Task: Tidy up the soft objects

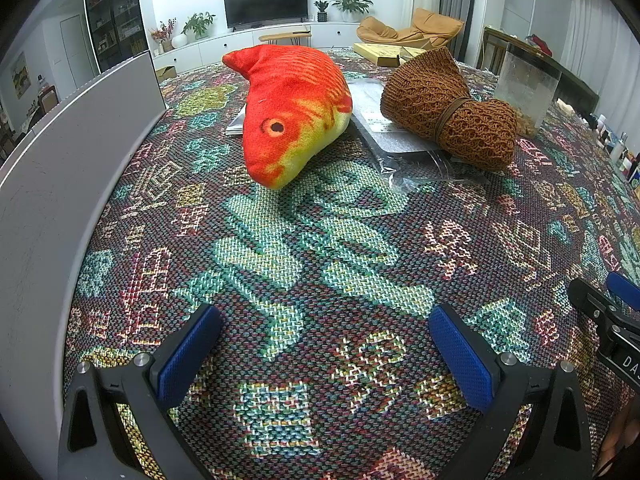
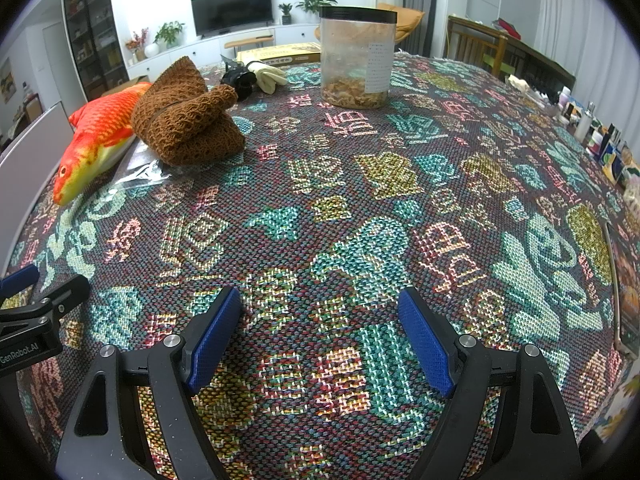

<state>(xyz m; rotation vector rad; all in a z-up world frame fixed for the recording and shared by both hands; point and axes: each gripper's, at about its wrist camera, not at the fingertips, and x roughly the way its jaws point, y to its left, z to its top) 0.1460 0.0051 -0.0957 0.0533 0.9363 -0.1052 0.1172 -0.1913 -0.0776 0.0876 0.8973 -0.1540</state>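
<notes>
1. The counter (image 2: pixel 360 184) carries a woven cloth with a multicoloured pattern. Both grippers hover above its near part, side by side.
2. Left gripper (image 1: pixel 326 344): the jaws stand wide apart, with nothing between the blue pads (image 1: pixel 184 356). Only patterned cloth shows in the gap.
3. Right gripper (image 2: pixel 320 334): the jaws stand wide apart and hold nothing. Its black body also appears at the right edge of the left wrist view.
4. The orange plush fish (image 1: pixel 292 108) lies toward the far left part of the counter, its head pointing toward the near edge. Its rear part rests on a flat grey item (image 1: pixel 236 122).
5. The brown knitted bundle (image 1: pixel 452 112), tied round the middle with a band, sits just beside the fish on the right. It rests on a clear plastic bag (image 1: pixel 416 164).
6. A white panel (image 1: pixel 60 184) stands along the left edge of the counter.
7. A clear jar (image 2: pixel 357 56) with a black lid stands toward the far edge, well apart from the bundle.
8. A cream glove (image 2: pixel 269 74) and a black item (image 2: pixel 239 79) lie behind the bundle, near the far edge.
</notes>
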